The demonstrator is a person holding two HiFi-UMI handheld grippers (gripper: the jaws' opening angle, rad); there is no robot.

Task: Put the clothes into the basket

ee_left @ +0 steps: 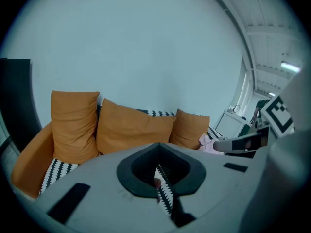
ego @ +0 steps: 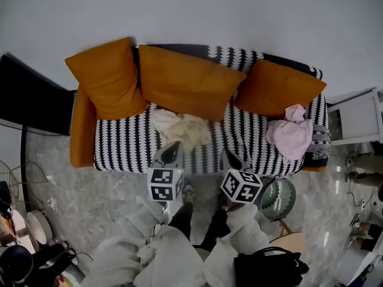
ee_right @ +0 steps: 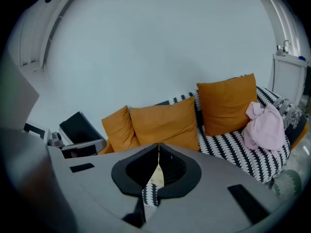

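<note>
A cream garment (ego: 182,127) lies crumpled mid-seat on the sofa (ego: 125,145), its long axis running along the seat. A pink garment (ego: 291,135) is heaped at the right end against an orange cushion (ego: 275,88), longer front to back. The basket (ego: 277,197) stands on the grey floor (ego: 90,196) just before the sofa's right end, its mouth toward the head camera. A pale wall (ego: 239,11) backs the sofa. The left hand-held gripper (ego: 175,145) and right hand-held gripper (ego: 226,153) point at the seat's front edge, each with jaws closed together and holding nothing
</note>
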